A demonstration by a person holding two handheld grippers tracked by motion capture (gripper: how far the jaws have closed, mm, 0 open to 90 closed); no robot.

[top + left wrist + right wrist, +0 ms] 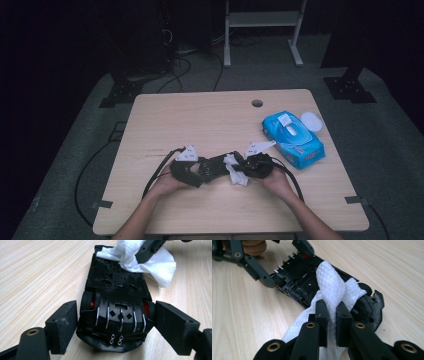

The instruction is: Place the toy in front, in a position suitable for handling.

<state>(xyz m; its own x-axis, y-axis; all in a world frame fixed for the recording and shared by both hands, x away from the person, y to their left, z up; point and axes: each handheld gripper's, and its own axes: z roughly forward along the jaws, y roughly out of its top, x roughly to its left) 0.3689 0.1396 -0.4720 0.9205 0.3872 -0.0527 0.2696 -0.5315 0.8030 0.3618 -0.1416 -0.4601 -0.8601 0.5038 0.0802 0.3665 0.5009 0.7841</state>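
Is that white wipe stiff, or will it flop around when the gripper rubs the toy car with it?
Probably floppy: the white wipe bends and drapes over the upside-down toy car where the right gripper pinches it. It looks thin and crumpled, so likely very light. It may bunch up or slide while rubbing, since only a small fold is clamped.

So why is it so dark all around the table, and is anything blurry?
High view: light falls on the table alone, the room behind is black, and it all looks soft. Left gripper view: the toy car is sharp and shiny. Right gripper view: the wipe is sharp, the far corner blurs.
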